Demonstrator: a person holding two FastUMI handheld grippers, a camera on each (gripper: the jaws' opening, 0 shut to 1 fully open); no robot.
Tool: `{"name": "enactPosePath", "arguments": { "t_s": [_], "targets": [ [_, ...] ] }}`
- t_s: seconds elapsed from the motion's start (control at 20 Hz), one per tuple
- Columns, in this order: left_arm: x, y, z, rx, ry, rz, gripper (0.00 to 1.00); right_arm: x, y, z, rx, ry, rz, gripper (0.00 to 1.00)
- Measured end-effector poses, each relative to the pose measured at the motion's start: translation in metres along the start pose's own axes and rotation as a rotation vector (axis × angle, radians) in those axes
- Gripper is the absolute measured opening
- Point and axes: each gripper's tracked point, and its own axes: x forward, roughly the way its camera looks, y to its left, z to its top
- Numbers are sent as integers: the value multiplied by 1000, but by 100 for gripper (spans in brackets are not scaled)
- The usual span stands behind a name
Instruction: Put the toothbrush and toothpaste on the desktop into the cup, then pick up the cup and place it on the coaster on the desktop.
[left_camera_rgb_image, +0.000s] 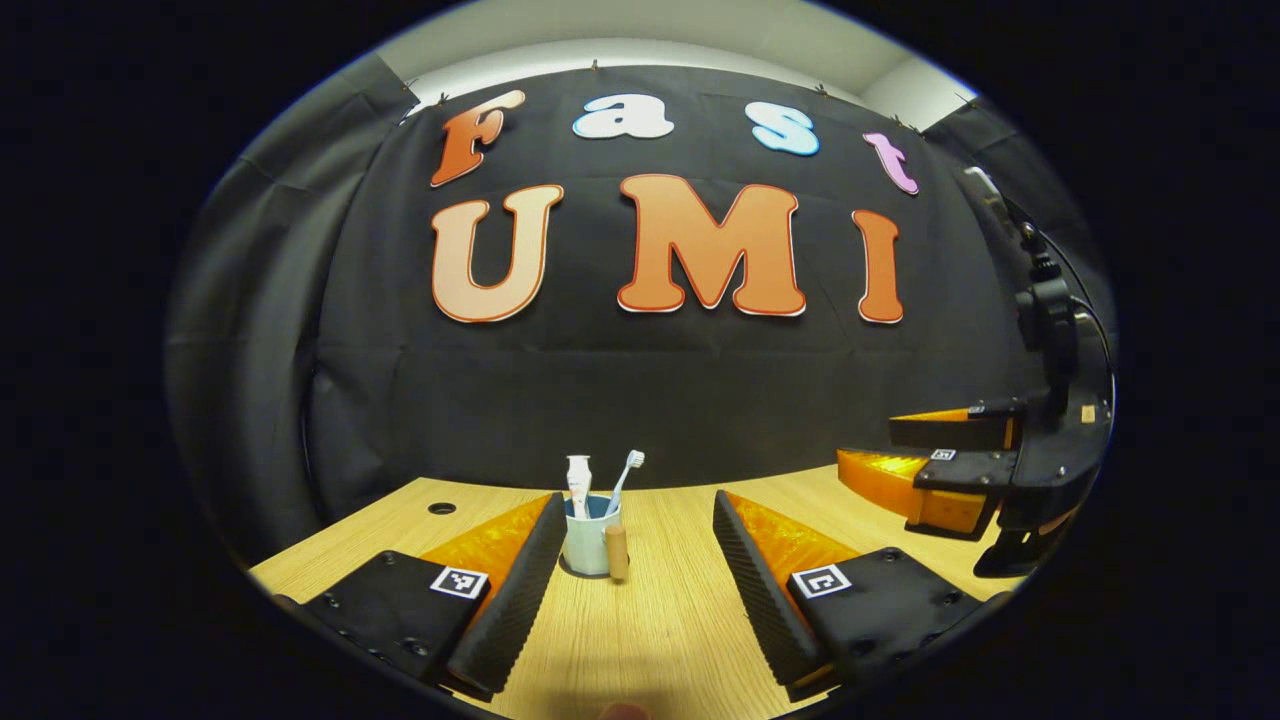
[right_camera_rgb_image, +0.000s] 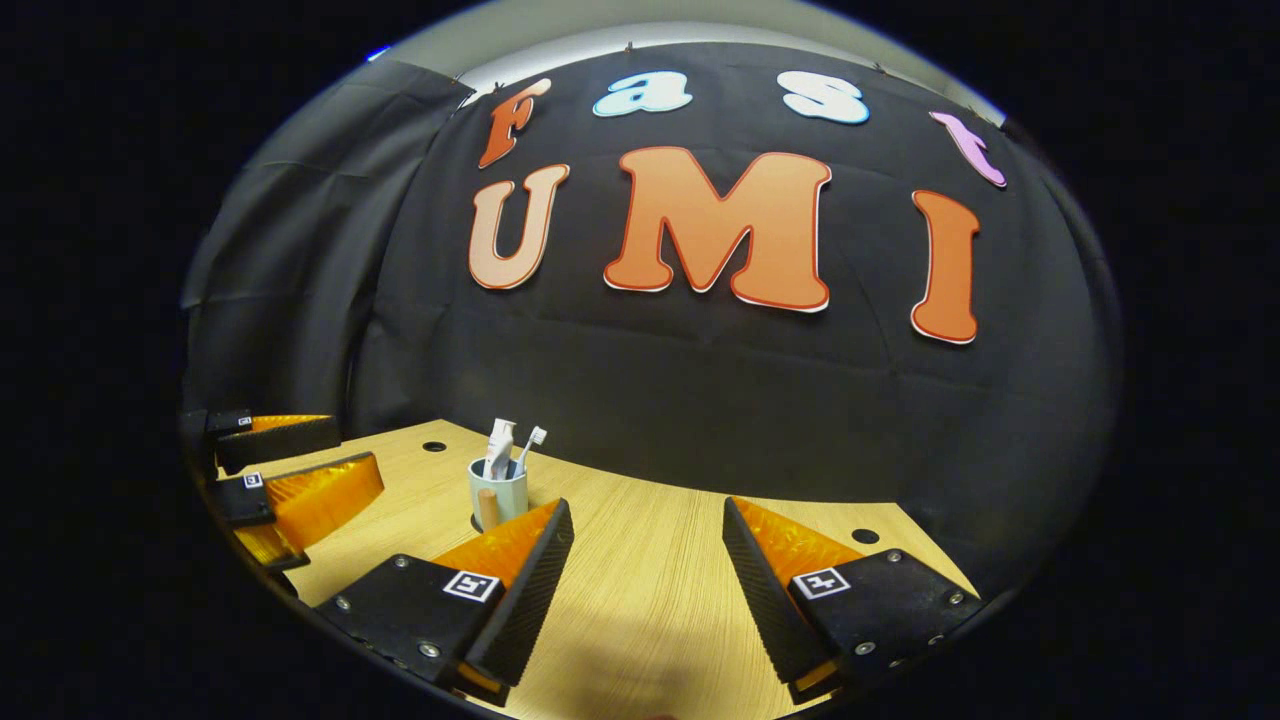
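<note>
A pale blue cup (left_camera_rgb_image: 588, 540) with a wooden handle (left_camera_rgb_image: 617, 552) stands upright on the wooden desk (left_camera_rgb_image: 660, 620). A white toothpaste tube (left_camera_rgb_image: 578, 480) and a toothbrush (left_camera_rgb_image: 628, 470) stand inside it. A dark edge, maybe the coaster (right_camera_rgb_image: 474, 521), shows under its base. In the left gripper view my left gripper (left_camera_rgb_image: 637, 500) is open, the cup just ahead between its fingers and untouched. My right gripper (right_camera_rgb_image: 646, 505) is open over bare desk, with the cup (right_camera_rgb_image: 503, 495) ahead to its left. Each gripper also shows in the other's view, the right gripper (left_camera_rgb_image: 868, 442) and the left gripper (right_camera_rgb_image: 358, 447), both holding nothing.
Round cable holes sit in the desk at the back left (left_camera_rgb_image: 441, 508) and near the right edge (right_camera_rgb_image: 865, 536). The black cloth wall (left_camera_rgb_image: 640, 380) closes the desk's far side just behind the cup.
</note>
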Motion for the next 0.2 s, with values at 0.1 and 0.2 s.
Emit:
{"name": "enactPosePath", "arguments": {
  "t_s": [0.1,0.2],
  "targets": [
    [0,3,2,-1,-12,9,95,-1,-5,-5,-1,-24,-24,92],
    [1,5,3,-2,-25,21,95,-4,-10,-7,4,-45,-38,92]
  ]
}}
